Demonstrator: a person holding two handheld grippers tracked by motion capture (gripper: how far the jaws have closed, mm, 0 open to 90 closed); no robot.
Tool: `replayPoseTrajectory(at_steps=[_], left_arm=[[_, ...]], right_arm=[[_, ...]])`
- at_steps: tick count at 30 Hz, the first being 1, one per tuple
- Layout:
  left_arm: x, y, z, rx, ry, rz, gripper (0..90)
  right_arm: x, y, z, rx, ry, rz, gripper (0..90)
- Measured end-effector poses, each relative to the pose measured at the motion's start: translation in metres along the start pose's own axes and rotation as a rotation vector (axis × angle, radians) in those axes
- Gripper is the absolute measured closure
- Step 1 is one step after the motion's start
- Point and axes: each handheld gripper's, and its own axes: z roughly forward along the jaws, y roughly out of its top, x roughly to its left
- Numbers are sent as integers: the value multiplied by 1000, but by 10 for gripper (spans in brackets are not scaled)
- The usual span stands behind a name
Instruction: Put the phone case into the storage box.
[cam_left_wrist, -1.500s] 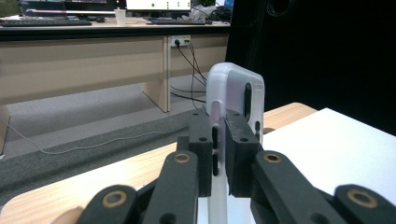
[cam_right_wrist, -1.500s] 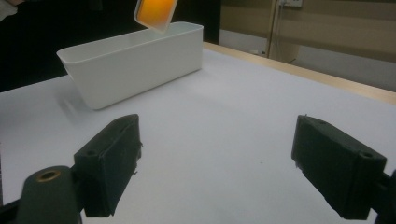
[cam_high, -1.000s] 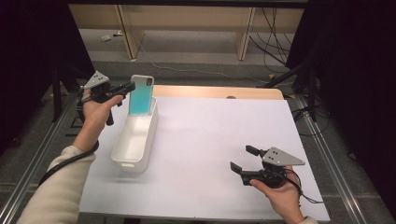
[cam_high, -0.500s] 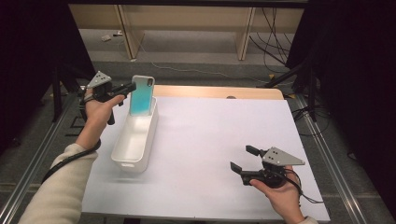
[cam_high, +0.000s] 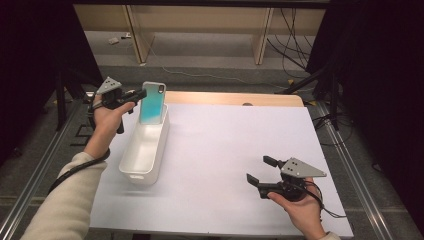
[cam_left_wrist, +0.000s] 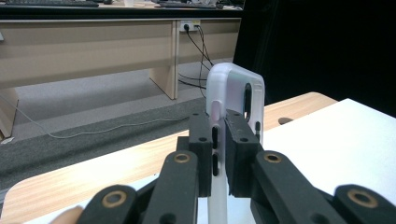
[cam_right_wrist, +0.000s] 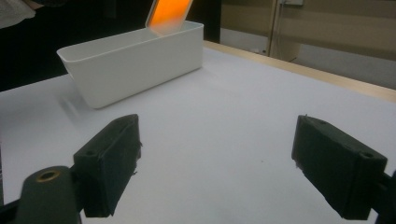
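A phone case (cam_high: 152, 102) with a teal face and a translucent white rim stands upright, its lower end inside the far end of a white oblong bin (cam_high: 145, 150). My left gripper (cam_high: 138, 94) is shut on the case's edge; in the left gripper view the two pads clamp the white rim of the case (cam_left_wrist: 236, 100) from both sides. In the right gripper view the case (cam_right_wrist: 170, 13) looks orange above the bin (cam_right_wrist: 135, 58). My right gripper (cam_high: 259, 170) rests open low over the white table surface (cam_high: 225, 145) at the near right, with nothing between its pads.
A wooden strip (cam_high: 230, 98) runs along the table's far edge. Beyond it lie grey floor, cables (cam_high: 300, 35) and wooden furniture legs. Metal rails border the table on both sides.
The left hand and the case have shifted slightly; the case stays upright in the bin's far end. The right gripper has not moved.
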Motion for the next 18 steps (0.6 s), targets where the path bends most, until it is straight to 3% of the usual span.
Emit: replayPoseTrajectory(at_steps=[9, 18], left_arm=[[1, -3, 3, 13, 1, 11, 824], [2, -6, 6, 19, 4, 14, 823]], right_arm=[[1, 0, -1, 20, 10, 32, 168], [1, 0, 0, 13, 15, 27, 168]])
